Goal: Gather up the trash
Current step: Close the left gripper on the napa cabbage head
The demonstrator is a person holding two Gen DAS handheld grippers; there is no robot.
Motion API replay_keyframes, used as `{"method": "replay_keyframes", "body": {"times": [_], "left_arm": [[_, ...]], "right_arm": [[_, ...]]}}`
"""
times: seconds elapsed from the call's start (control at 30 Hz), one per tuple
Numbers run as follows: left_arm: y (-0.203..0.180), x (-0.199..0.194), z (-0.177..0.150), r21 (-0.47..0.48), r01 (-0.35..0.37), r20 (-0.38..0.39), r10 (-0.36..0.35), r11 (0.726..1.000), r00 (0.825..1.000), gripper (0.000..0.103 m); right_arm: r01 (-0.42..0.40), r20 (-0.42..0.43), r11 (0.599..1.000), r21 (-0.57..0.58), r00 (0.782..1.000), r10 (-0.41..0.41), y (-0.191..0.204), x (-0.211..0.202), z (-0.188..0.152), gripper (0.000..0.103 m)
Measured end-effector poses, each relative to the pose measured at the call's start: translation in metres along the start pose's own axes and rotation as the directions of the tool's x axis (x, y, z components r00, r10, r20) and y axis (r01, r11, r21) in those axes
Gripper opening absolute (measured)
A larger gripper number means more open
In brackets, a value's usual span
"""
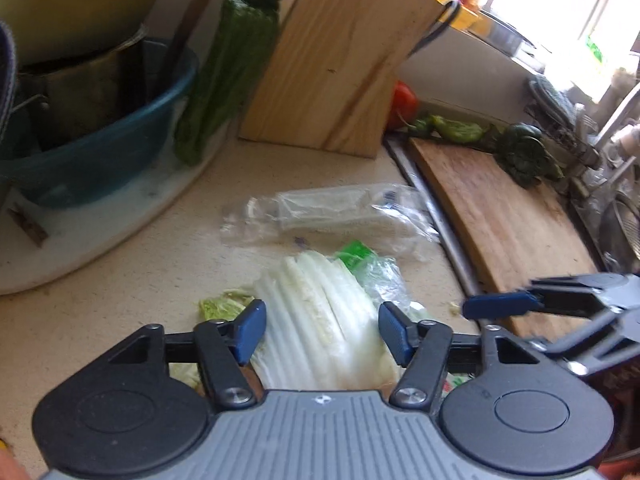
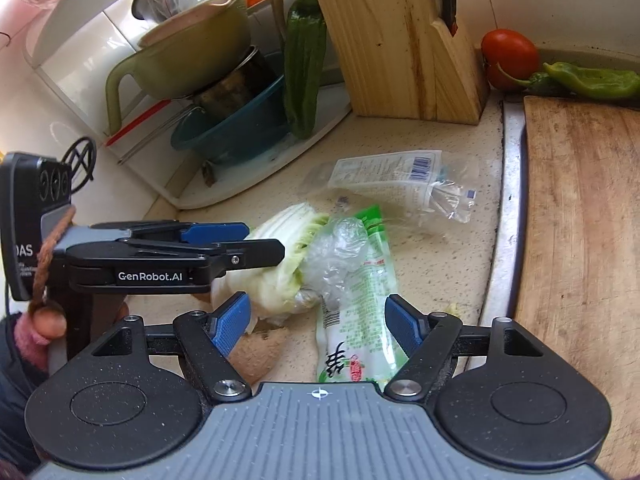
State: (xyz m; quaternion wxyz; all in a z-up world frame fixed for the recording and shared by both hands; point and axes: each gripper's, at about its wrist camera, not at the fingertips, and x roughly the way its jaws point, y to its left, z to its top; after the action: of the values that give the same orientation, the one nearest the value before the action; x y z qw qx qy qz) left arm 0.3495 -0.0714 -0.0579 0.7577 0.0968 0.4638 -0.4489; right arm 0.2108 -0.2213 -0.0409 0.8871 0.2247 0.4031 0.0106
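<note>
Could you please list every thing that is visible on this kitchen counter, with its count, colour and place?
napa cabbage: 1, white and pale green, counter centre, between the left gripper's fingers
green printed wrapper: 1, green and white, beside the cabbage, under the right gripper
clear plastic bag: 1, transparent, behind the cabbage
knife block: 1, pale wood, at the back
tomato: 1, red, right of the block
green peppers: 2 or more, beside the tomato
long green pepper: 1, leaning left of the block
cutting board: 1, brown wood, right
teal basin: 1, holding a steel pot, left
green bowl: 1, stacked on the pot
left gripper: open
right gripper: open
</note>
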Motion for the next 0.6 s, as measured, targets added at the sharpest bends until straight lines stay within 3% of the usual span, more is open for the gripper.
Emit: {"method": "replay_keyframes", "body": {"times": [0.1,0.23,0.27,0.3,0.43,0.6], "left_arm": [[-0.001,-0.010,-0.003,-0.004,0.007,0.009,-0.007,1.000,1.000,0.048],[0.001,-0.025,-0.007,-0.068,0.079,0.021,-0.078,0.995,0.997,0.007],[0.002,-0.028,-0.010,-0.092,0.119,0.023,-0.117,0.989,0.993,0.004],[0.001,-0.031,-0.013,-0.110,0.147,0.024,-0.145,0.983,0.989,0.004],[-0.010,-0.034,-0.024,-0.094,0.088,0.001,-0.088,0.992,0.996,0.004],[-0.012,-0.031,-0.025,-0.186,0.122,0.008,-0.123,0.975,0.992,0.033]], "right_arm": [[-0.001,-0.005,1.000,0.017,1.000,0.001,-0.008,0.005,0.003,0.080],[-0.002,-0.006,1.000,0.013,1.000,0.003,-0.014,0.008,0.006,0.080],[-0.002,-0.003,1.000,0.005,1.000,0.002,-0.014,0.008,0.007,0.079],[-0.005,0.000,1.000,-0.002,1.000,0.005,-0.015,0.008,0.007,0.079],[-0.038,-0.008,0.999,0.001,0.999,0.038,-0.018,0.011,0.010,0.075],[-0.046,-0.013,0.999,0.025,0.999,0.047,-0.024,0.012,0.011,0.075]]}}
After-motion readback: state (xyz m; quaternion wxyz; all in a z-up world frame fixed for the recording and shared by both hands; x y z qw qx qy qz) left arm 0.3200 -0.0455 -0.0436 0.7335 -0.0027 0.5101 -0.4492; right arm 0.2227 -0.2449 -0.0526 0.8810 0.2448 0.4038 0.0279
